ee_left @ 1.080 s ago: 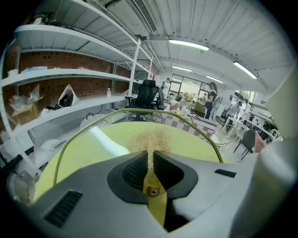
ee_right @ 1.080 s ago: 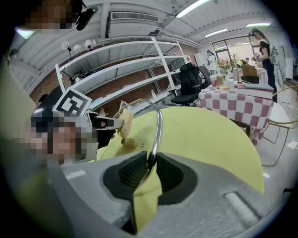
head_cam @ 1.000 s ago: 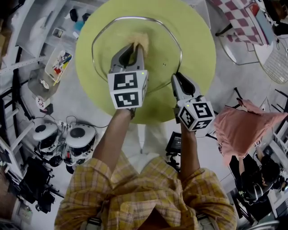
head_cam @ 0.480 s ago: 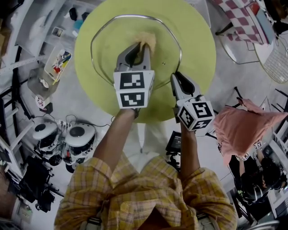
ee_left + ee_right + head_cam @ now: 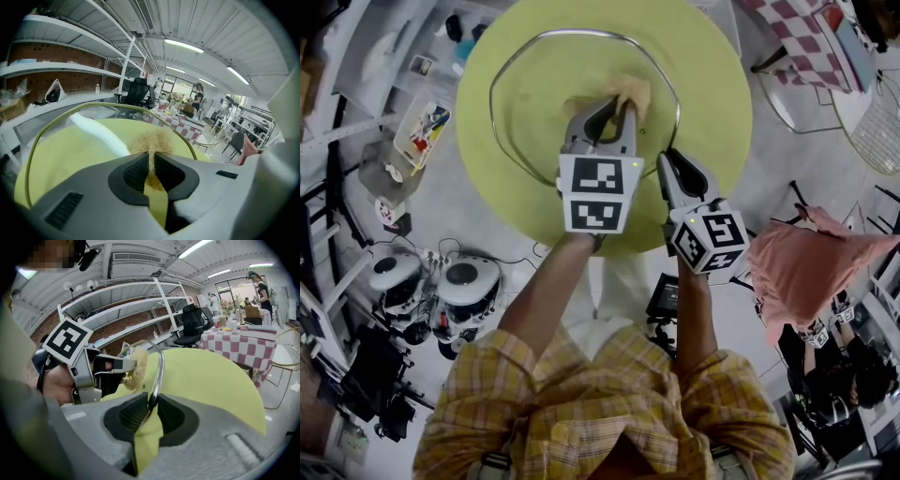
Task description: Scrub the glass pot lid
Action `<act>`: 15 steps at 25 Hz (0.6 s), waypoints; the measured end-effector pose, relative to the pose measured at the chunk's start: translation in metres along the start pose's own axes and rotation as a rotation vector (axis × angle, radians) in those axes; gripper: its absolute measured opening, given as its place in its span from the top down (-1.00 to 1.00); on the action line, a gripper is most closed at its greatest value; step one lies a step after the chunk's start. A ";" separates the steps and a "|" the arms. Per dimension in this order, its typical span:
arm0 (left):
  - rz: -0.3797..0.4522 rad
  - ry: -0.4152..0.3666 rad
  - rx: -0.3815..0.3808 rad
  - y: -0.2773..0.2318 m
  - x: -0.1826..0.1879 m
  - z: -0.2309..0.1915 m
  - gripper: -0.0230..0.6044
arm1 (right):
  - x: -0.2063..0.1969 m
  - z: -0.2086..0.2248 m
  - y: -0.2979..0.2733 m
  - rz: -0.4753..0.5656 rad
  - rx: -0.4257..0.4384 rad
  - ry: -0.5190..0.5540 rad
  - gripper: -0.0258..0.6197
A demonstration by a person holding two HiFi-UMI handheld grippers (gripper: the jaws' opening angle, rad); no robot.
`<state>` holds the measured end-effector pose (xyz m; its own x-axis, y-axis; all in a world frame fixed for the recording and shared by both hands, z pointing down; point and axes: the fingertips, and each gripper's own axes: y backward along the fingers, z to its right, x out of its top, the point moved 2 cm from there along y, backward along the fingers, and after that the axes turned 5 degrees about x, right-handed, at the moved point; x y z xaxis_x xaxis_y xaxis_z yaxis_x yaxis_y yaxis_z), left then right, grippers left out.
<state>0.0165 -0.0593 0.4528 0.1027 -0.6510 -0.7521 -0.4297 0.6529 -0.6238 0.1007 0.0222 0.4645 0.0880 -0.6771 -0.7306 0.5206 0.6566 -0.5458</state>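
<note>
A round yellow-green desk (image 5: 712,84) is carrying the glass pot lid (image 5: 534,103). The lid is big and see-through, with a shiny metal rim all the way round. It is sitting over the middle of the desk and reaching toward the desk's left edge. I cannot tell if it is lying flat or tipping up a little.

The left claw (image 5: 614,105) is squeezing a fluffy tan scrubber (image 5: 628,91) tight between its two sides. The scrubber is sticking out past the tips and is pressing on the glass, on the right part of the lid, just inside the rim.

The right claw (image 5: 151,404) is pinching the metal rim of the lid. Its two sides are closing on the thin rim, one on each side of it. This is happening at the part of the rim closest to the desk's near right edge. The two claws are sitting close together, side by side.

A person in yellow checked sleeves is holding both claws. A pink cloth (image 5: 806,262) is lying off to the right, well away from the desk.
</note>
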 end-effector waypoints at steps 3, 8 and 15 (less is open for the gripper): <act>-0.004 -0.008 -0.019 -0.001 -0.003 0.010 0.80 | -0.001 0.001 0.000 0.000 0.000 0.000 0.72; -0.008 0.000 -0.040 -0.001 -0.003 0.018 0.80 | 0.000 0.000 0.000 -0.002 0.000 0.000 0.72; -0.008 0.010 -0.061 0.000 -0.006 0.029 0.80 | -0.001 0.000 0.001 0.001 0.002 0.000 0.72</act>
<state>0.0417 -0.0444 0.4512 0.0973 -0.6603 -0.7447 -0.4827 0.6230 -0.6155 0.1008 0.0235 0.4645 0.0880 -0.6767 -0.7310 0.5226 0.6561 -0.5444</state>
